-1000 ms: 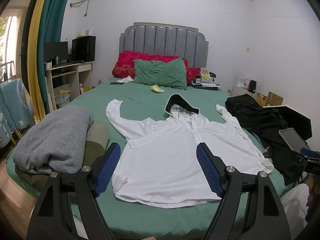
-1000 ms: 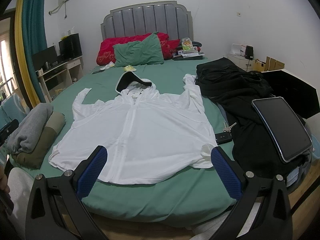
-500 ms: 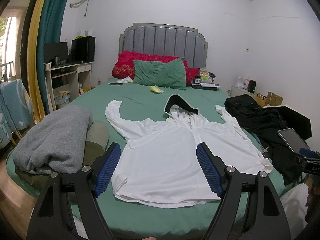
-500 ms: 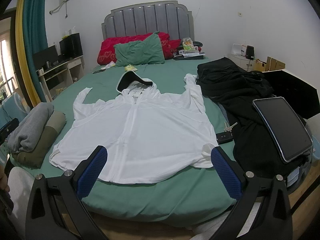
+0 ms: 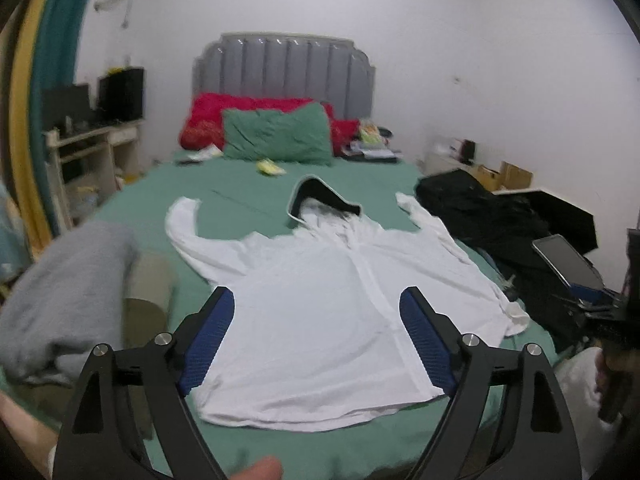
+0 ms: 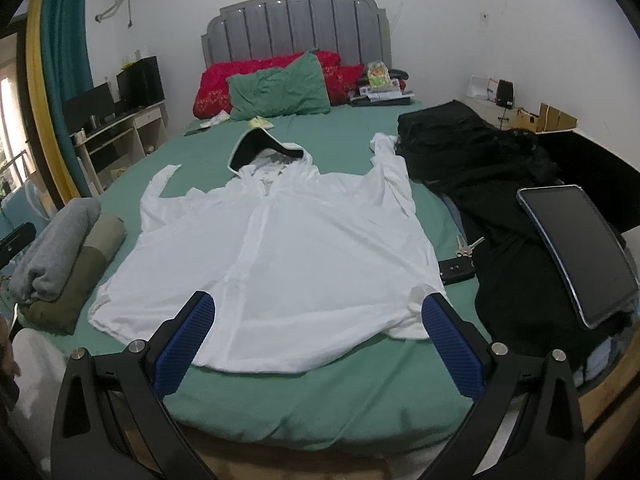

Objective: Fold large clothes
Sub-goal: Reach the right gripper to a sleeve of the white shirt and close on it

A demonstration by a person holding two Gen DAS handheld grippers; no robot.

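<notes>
Edged closer to the bed (image 6: 328,408) since the earlier frames, both views now nearer the white hooded jacket (image 6: 280,248), the left view blurred. Left gripper (image 5: 316,304) opening wider, nothing between its jaws; right gripper (image 6: 320,308) spread apart and empty too. Jacket lying flat, front up, sleeves out, hood toward the pillows, beside black clothes (image 6: 500,184). Approach step, no fold begun. Next, probably: reach down, pinch a sleeve or side edge
</notes>
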